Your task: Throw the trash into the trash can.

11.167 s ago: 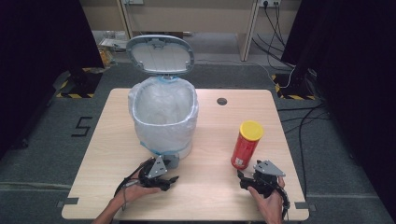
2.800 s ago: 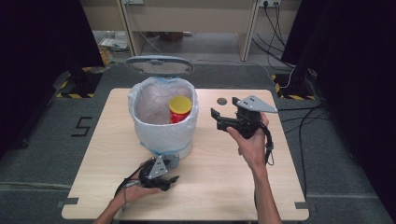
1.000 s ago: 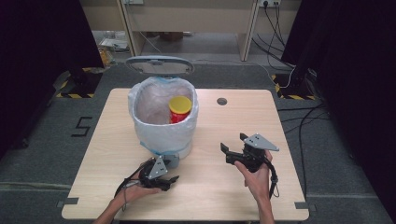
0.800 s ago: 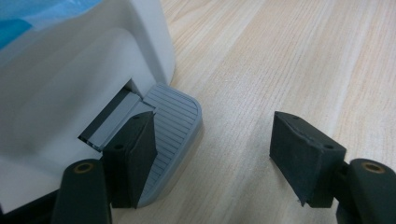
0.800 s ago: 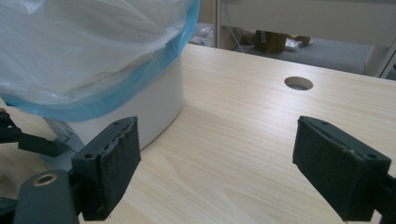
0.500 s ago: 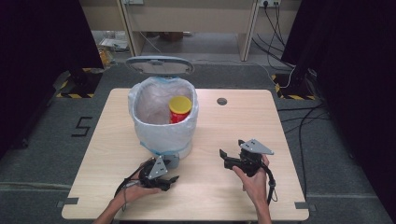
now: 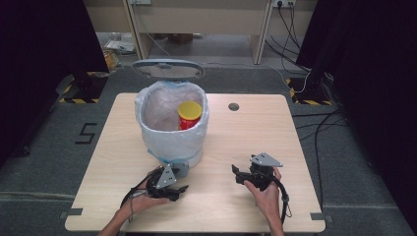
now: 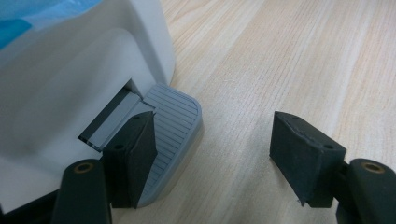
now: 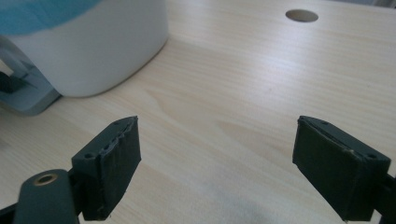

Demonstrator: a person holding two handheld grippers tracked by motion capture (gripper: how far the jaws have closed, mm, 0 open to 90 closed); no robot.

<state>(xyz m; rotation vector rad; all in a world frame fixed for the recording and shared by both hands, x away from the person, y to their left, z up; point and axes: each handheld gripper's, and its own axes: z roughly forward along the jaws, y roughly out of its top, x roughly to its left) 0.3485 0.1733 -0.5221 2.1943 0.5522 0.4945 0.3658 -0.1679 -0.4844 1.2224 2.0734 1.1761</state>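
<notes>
A white pedal bin [image 7: 172, 142] with a clear liner stands on the wooden table [image 7: 246, 132], its grey lid [image 7: 168, 69] tipped up behind it. A red can with a yellow lid [image 7: 189, 114] stands inside the bin. My left gripper [image 7: 172, 189] is open at the bin's front, one jaw pressing on the grey ribbed pedal [image 8: 170, 140]; the left gripper [image 8: 212, 158] spans bare wood beside the pedal. My right gripper [image 7: 239, 174] is open, low over the table right of the bin, nothing between its jaws. In its own view the right gripper [image 9: 215, 163] faces the bin's base [image 9: 93, 51].
A round cable hole [image 7: 233, 106] lies in the table's far right part, also seen as the hole [image 9: 301, 15] ahead of the right gripper. Cables [image 7: 314, 123] run over the floor to the right. A desk [image 7: 196, 19] stands behind.
The right gripper put the can into the bin, then drew back and down toward the near right of the table. In the last second it moved slightly nearer. The left gripper stayed on the pedal.
</notes>
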